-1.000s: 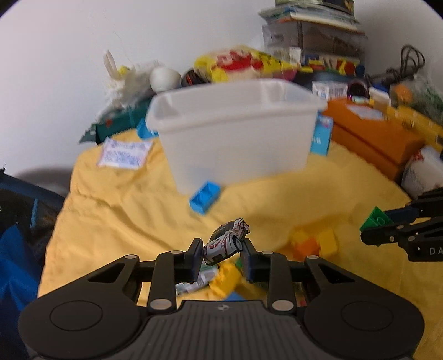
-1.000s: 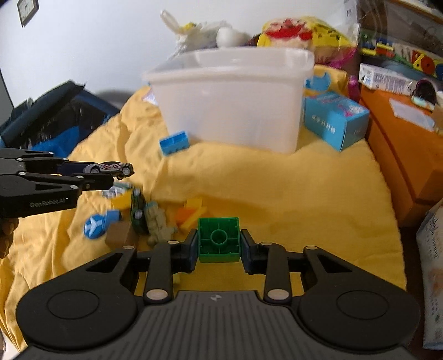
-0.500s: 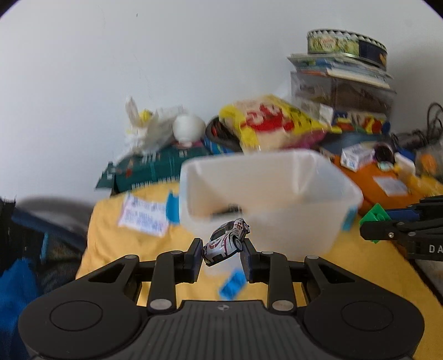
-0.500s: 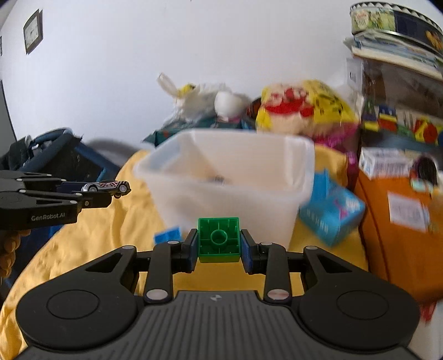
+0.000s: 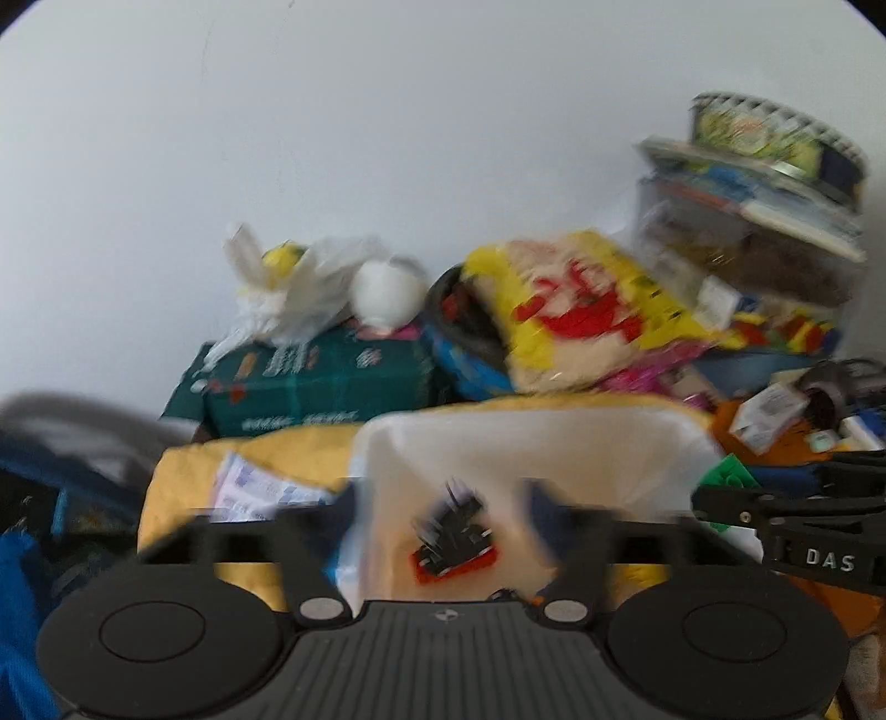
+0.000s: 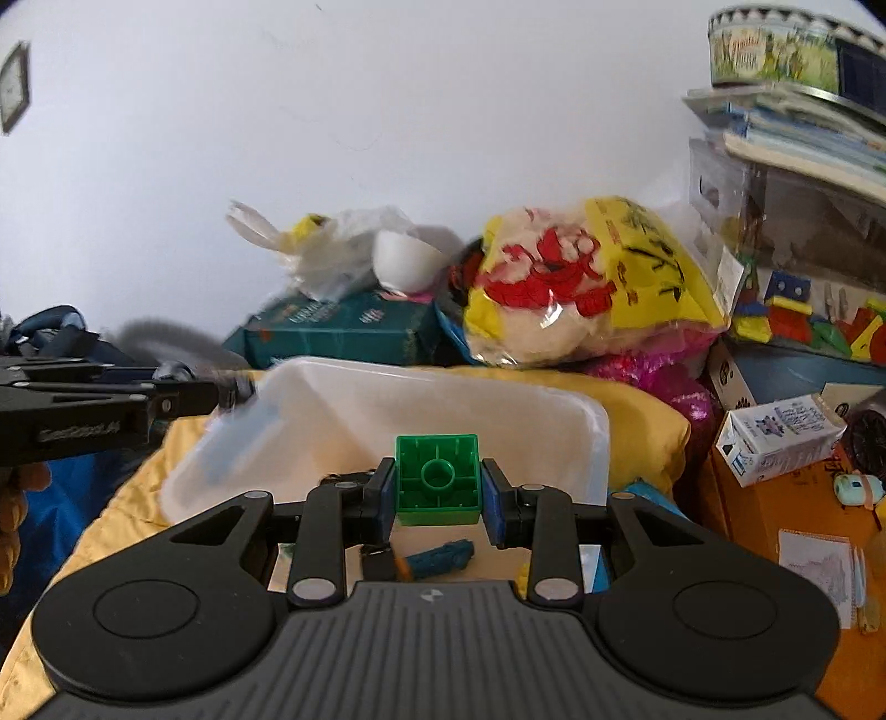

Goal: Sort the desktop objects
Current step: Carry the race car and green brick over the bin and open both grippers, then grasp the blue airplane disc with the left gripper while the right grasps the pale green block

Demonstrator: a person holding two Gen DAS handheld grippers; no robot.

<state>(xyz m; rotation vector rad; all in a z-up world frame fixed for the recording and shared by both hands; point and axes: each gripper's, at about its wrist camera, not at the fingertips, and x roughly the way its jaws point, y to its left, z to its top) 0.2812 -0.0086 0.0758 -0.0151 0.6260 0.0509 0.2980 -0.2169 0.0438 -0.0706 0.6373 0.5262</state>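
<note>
A white plastic bin (image 5: 526, 421) (image 6: 554, 399) stands on the yellow cloth just ahead of both grippers. My left gripper (image 5: 443, 498) hangs over the bin with its jaws opening wide and nothing touching the pads. Below the gap a small toy car (image 5: 454, 537), blurred dark and red, is inside the bin. My right gripper (image 6: 437, 498) holds a green brick (image 6: 437, 479) over the bin's near edge; its jaws are starting to open, with the pads still against the brick. The left gripper (image 6: 232, 390) shows blurred over the bin's left rim, and the right gripper (image 5: 720, 498) with the brick (image 5: 731, 471) at the bin's right rim.
The bin holds a blue toy (image 6: 437, 556) and a dark piece. Behind it lie a green box (image 6: 343, 332), a white plastic bag (image 6: 332, 249) and a yellow-red bag (image 6: 581, 288). At right stand an orange box (image 6: 775, 509), a carton (image 6: 775, 437) and a stack topped by a tin (image 6: 775, 50).
Both grippers rose and moved forward until they hung over the bin. The left jaws sprang apart and the toy car left them. The green brick stayed between the right pads.
</note>
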